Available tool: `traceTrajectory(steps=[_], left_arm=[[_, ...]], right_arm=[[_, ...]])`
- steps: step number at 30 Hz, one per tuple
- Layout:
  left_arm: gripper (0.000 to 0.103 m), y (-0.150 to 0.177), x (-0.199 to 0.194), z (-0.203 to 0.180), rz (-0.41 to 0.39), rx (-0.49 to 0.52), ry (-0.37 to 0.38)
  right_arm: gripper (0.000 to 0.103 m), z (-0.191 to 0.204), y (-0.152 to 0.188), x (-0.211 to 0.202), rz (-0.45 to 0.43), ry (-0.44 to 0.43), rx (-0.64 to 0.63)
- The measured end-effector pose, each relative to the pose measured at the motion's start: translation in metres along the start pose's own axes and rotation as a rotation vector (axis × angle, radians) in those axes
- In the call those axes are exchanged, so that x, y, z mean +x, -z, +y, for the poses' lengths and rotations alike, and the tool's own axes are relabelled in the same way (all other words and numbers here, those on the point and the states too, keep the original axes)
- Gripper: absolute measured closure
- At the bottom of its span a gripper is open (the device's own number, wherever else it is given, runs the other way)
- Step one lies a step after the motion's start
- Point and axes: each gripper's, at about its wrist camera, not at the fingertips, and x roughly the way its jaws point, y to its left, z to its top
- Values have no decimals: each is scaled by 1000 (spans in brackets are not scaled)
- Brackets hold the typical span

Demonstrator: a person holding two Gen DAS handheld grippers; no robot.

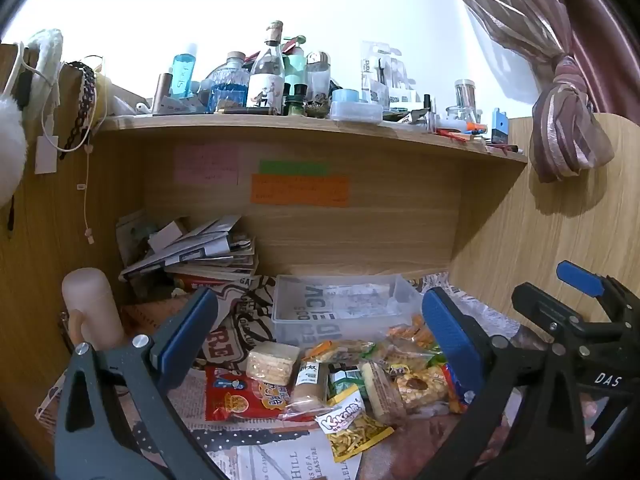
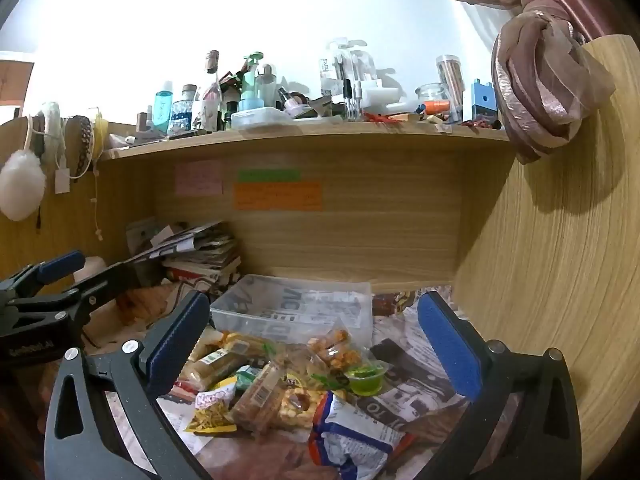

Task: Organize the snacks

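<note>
left hand-held gripper (image 1: 320, 340) wide, empty; right hand-held gripper (image 2: 316, 344) likewise | snacks (image 1: 352, 376) below both (seemingly untouched)

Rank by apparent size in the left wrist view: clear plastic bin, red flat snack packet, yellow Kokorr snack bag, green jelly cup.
1. Clear plastic bin
2. Red flat snack packet
3. Yellow Kokorr snack bag, closer to the camera, so unsure
Green jelly cup: not visible here.

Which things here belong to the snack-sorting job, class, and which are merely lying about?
Job:
- clear plastic bin, nothing in it
- snack pile lying before it
- yellow snack packet
- green jelly cup
- left gripper and right gripper, both open

Lying about:
- bottles on the shelf
- sticky notes
- stacked papers
- knotted curtain
</note>
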Motion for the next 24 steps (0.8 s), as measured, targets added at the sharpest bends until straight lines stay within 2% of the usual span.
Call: traceTrajectory(steps=[11,24], left_arm=[[0,-1,3,1,4,-9,-5],[0,1,-1,-4,-18,24,-4]], right_arm=[[0,2,-2,-3,1,-4,2],[0,0,0,2,6,-13,22]])
